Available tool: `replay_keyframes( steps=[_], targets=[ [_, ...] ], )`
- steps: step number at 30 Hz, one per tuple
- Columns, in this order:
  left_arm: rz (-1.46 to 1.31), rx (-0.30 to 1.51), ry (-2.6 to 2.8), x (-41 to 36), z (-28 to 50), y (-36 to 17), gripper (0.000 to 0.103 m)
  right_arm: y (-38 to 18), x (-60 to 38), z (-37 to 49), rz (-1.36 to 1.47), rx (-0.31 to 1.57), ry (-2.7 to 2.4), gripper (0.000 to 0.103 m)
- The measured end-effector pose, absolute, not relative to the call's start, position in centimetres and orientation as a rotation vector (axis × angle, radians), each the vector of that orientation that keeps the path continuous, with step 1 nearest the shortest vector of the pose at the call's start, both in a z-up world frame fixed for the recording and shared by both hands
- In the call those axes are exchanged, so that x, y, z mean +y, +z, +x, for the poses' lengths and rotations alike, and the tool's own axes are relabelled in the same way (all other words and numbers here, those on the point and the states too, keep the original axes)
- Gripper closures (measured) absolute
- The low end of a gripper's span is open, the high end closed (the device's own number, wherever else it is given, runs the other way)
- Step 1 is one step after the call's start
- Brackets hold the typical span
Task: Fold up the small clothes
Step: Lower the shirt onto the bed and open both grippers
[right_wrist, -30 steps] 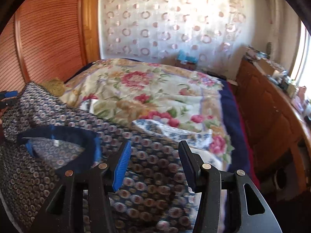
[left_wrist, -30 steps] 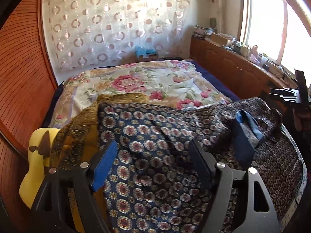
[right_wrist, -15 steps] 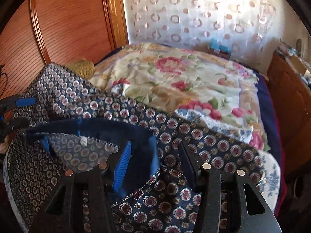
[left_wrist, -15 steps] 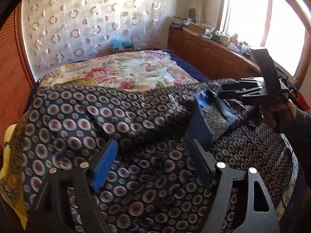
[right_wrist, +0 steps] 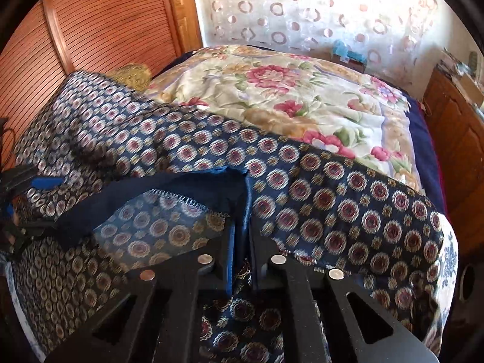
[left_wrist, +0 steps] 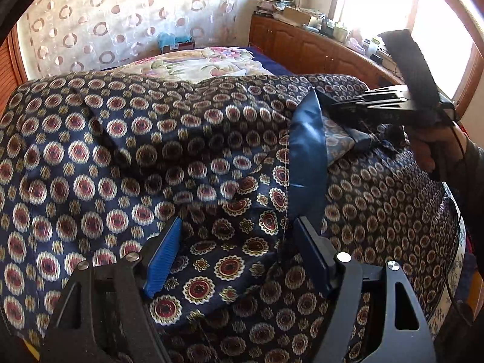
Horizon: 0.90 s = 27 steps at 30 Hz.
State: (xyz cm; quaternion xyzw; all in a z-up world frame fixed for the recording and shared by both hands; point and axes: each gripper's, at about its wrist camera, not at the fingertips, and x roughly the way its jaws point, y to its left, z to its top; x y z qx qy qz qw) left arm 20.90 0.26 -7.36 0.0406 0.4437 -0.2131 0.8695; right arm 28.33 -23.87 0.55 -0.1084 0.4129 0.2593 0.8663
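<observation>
Sheer curtains (right_wrist: 317,15) printed with rings hang behind a bed covered by a floral quilt (right_wrist: 287,90), with a slatted wooden wardrobe door (right_wrist: 99,27) at ten o'clock in the right wrist view and a wooden sideboard (left_wrist: 317,51) under the window at one o'clock in the left wrist view. Spread over the near end of the bed lies the navy medallion-print garment (left_wrist: 121,151), its plain blue satin neckband (left_wrist: 308,157) turned up at the middle.

Its jaws having just closed, the right gripper (right_wrist: 242,242) is pressed together on the neckband's edge, the blue fabric caught between its pads at six o'clock in its own view. A hand (left_wrist: 429,148) carries it at three o'clock in the left wrist view.

At six o'clock in its own view, the left gripper (left_wrist: 239,242) stands spread wide just above the garment, with patterned cloth below the gap and its blue pads (left_wrist: 163,260) pressing nothing.
</observation>
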Motion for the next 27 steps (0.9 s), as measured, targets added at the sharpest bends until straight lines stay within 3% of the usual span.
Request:
replay_keyframes(
  steps=[11, 24, 27],
  targets=[
    [0.045, 0.878, -0.387, 3.2, 16.2, -6.4, 0.027, 2.6, -23.6, 18.4, -0.195, 0.694, 0.569, 0.099],
    [-0.023, 0.781, -0.276, 7.9, 11.2, -3.9, 0.027, -1.0, -25.9, 8.9, -0.216, 0.750, 0.517, 0.099],
    [-0.041, 0.766, -0.270, 8.3, 9.8, -3.5, 0.027, -0.7, -26.8, 7.3, -0.195, 0.749, 0.480, 0.090]
  ],
)
